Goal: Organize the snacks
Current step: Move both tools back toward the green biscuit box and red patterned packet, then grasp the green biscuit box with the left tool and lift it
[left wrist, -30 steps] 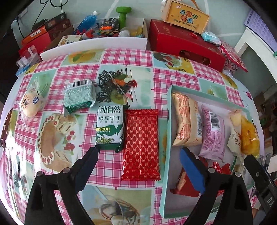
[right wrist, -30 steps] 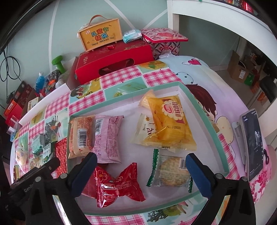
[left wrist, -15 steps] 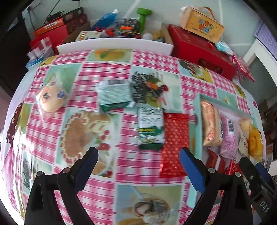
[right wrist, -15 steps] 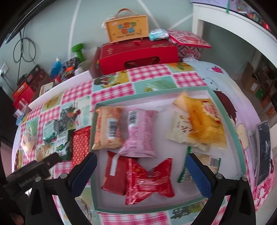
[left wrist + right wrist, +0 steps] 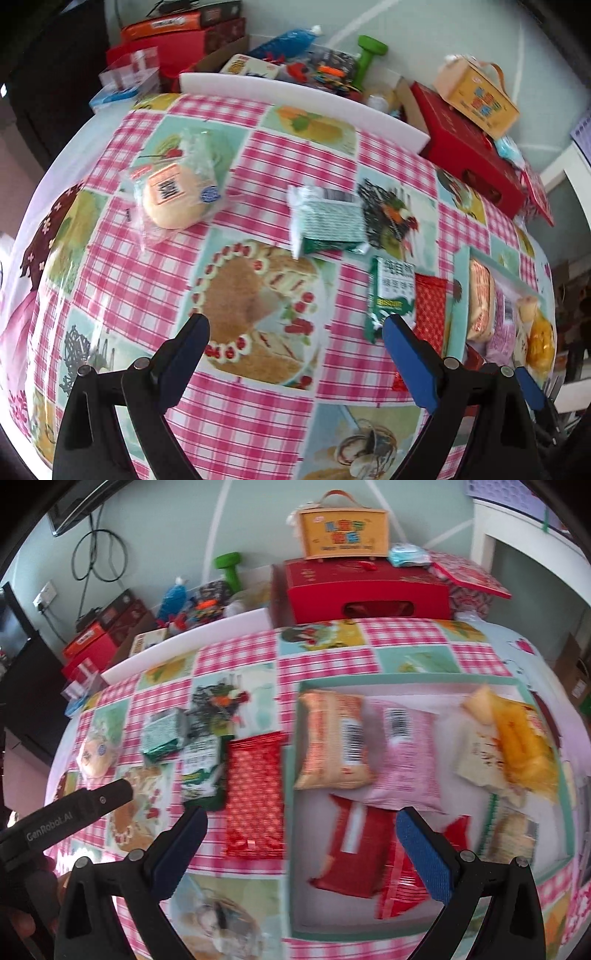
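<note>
both claws are spread wide and carry nothing. the left claw point(image 5: 293, 334) hangs over the checked table point(image 5: 258, 424), above the printed cake, with four snacks loose on the cloth: a bun in clear wrap point(image 5: 173, 197) far to the left, a pale green packet point(image 5: 327, 221), a green biscuit pack point(image 5: 389, 293) and a red wafer pack point(image 5: 430, 310) lying side by side just beside the tray point(image 5: 410, 681). the right claw point(image 5: 301, 829) hovers near the tray's left edge, where several snacks already lie. this looks like the gap between picks: choosing the next loose snack. judging by position, the left claw would need to drop over one packet, likely the biscuit pack or the bun, straddle its narrow width, then pinch and carry it to the tray.
</note>
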Tool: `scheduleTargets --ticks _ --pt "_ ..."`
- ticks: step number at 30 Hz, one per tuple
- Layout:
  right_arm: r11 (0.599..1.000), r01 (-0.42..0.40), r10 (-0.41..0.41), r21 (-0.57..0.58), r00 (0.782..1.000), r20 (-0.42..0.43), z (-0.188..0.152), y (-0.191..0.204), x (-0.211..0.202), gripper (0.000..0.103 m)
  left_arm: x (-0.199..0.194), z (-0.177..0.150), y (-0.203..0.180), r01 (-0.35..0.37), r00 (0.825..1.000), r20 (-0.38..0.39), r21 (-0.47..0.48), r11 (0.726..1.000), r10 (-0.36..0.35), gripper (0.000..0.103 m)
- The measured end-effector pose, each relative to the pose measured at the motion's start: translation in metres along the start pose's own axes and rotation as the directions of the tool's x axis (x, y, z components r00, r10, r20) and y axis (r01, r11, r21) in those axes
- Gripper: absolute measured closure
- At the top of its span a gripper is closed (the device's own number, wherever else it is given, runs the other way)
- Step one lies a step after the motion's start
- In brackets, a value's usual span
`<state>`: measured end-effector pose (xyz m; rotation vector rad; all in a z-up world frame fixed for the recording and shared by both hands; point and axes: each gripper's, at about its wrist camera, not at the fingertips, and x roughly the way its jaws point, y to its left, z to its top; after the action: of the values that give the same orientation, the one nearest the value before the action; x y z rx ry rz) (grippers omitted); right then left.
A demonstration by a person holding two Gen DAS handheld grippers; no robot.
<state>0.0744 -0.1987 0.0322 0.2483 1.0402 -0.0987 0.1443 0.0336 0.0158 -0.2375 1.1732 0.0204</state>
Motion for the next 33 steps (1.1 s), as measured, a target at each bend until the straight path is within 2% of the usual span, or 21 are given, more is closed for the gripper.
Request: scheduleTargets --ticks 3,6,12,17,22,31,33 --pt "0.999 -0.041 0.041 -0.023 0.999 0.005 0.001 0.015 0.007 0.000 0.003 0.003 0.010 0.004 1.000 -0.007 -0.030 1.000 -0.004 0.008" --pt "0.998 -0.041 0.041 -0.051 0.999 0.010 0.003 0.023 0.012 0.001 0.009 0.005 0.012 0.010 1.000 -0.016 -0.041 0.999 -0.010 0.008" --pt "0.996 -0.055 0.056 -0.076 0.998 0.014 0.008 0.029 0.025 0.011 0.019 0.009 0.003 0.037 0.999 -0.028 -0.026 0.999 -0.038 0.008" --pt "0.997 0.003 -0.001 -0.076 1.000 0.029 0.016 0.024 0.031 0.017 0.027 0.016 -0.012 0.064 0.997 -0.032 -0.010 0.998 -0.065 0.008" --pt "0.995 0.075 -0.072 -0.063 0.996 0.056 0.023 0.011 0.032 0.018 0.034 0.021 -0.031 0.068 0.998 -0.010 0.031 0.997 -0.068 0.008" --pt "0.993 0.115 -0.114 -0.006 0.991 0.069 0.032 -0.015 0.028 0.019 0.058 0.023 -0.067 0.072 0.997 -0.014 0.103 0.992 -0.071 0.008" --pt "0.993 0.120 -0.121 0.014 0.990 0.067 0.033 -0.021 0.027 0.019 0.063 0.025 -0.074 0.076 0.997 0.018 0.128 0.989 -0.079 0.008"
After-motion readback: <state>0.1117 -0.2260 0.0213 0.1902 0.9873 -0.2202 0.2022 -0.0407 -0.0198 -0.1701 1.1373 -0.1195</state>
